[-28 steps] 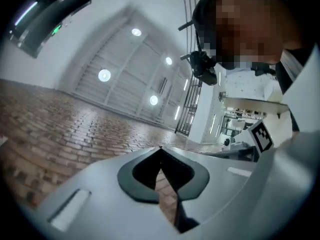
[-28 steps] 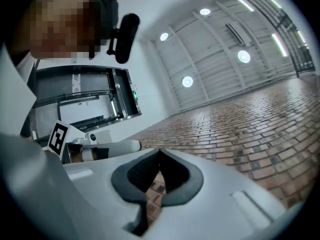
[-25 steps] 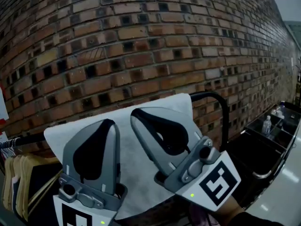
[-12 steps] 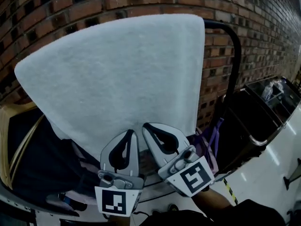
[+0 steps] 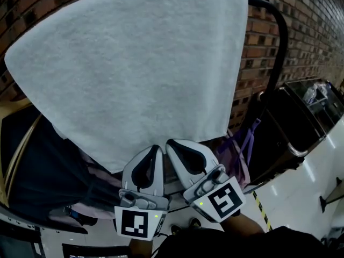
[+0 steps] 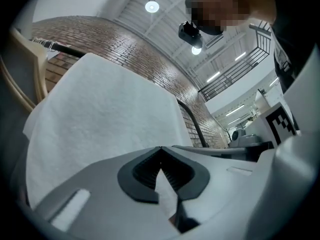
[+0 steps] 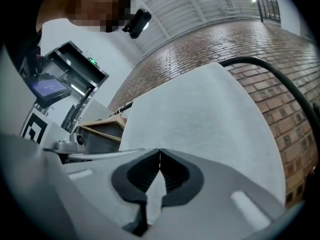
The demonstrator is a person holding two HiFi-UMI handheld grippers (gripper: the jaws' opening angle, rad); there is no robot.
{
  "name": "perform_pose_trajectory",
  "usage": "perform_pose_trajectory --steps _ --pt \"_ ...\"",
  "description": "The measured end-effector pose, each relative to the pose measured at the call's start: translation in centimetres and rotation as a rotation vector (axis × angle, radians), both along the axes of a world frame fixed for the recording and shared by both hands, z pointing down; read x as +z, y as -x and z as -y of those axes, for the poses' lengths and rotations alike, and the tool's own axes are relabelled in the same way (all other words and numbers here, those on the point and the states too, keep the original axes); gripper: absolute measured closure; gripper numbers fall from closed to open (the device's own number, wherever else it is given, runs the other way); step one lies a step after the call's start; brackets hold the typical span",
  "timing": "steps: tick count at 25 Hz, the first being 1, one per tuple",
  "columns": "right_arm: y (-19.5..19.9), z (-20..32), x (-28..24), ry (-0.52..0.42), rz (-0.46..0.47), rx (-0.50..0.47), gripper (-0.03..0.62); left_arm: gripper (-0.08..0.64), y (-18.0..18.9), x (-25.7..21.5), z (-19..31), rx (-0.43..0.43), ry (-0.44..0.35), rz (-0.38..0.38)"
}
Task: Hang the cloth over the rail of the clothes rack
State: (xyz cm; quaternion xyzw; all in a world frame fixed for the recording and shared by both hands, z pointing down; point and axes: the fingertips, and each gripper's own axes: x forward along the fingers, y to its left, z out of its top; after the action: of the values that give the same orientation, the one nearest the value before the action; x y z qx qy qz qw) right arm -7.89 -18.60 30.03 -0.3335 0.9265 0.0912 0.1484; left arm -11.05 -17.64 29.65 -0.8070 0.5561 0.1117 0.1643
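A white cloth (image 5: 134,69) hangs over the black rail (image 5: 277,26) of the clothes rack and spreads wide down its front. Both grippers sit side by side at the cloth's bottom edge. My left gripper (image 5: 156,148) is shut on that edge, and a strip of cloth (image 6: 105,114) shows between its pads (image 6: 160,148). My right gripper (image 5: 171,143) is shut on the same edge just to the right. In the right gripper view the cloth (image 7: 200,114) rises from the gripper (image 7: 160,150) up to the curved rail (image 7: 280,79).
A brick wall (image 5: 317,26) stands behind the rack. Wooden hangers (image 5: 13,160) and dark clothing (image 5: 43,171) hang at the left. A purple item (image 5: 244,144) and a black bin (image 5: 290,128) are at the right, above a white floor (image 5: 301,198).
Both grippers have come down from near the rail to low in front of the rack, still holding the cloth's edge. The cloth now hangs long and spread from the rail.
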Motion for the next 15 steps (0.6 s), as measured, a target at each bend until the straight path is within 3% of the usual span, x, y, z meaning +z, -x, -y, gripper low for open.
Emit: perform_pose_trajectory --steps 15 --pt "-0.57 -0.03 0.04 -0.008 -0.01 0.021 0.588 0.552 -1.15 0.04 -0.06 0.01 -0.002 0.008"
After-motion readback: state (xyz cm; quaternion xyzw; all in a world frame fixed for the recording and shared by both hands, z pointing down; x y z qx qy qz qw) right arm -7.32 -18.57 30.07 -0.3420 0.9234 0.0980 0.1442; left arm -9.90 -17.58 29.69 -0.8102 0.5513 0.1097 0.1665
